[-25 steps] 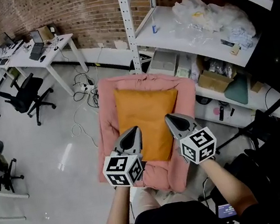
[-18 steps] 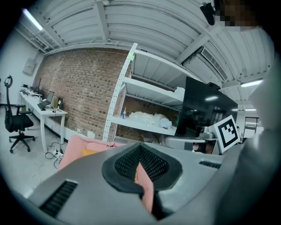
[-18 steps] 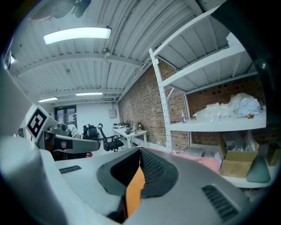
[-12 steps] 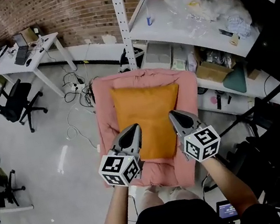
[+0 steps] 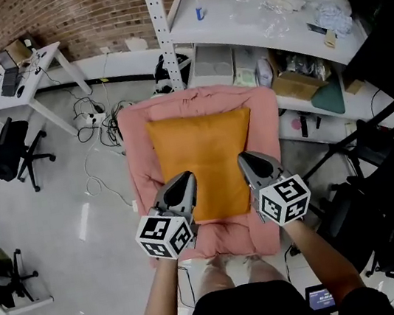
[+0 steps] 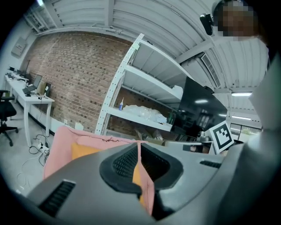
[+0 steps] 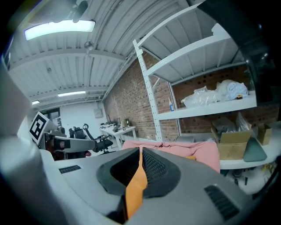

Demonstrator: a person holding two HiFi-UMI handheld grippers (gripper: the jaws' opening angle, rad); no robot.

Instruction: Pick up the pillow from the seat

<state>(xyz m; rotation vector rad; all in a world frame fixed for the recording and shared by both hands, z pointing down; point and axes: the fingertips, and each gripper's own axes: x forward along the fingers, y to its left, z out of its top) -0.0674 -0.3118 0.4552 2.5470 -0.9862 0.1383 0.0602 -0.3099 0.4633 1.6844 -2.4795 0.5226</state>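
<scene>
Orange pillow (image 5: 204,155) in pink seat (image 5: 136,152); L gripper (image 5: 183,179) & R gripper (image 5: 246,160) jaws clenched, empty

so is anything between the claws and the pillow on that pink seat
Nothing visible does. The orange pillow lies bare on the pink seat with nothing on top of it. The left claw and right claw, both shut and empty, are at its near corners with a clear way in.

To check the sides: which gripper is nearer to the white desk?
Left. The left gripper is at the pillow's edge toward the white desk; the right gripper is at the opposite edge.
</scene>
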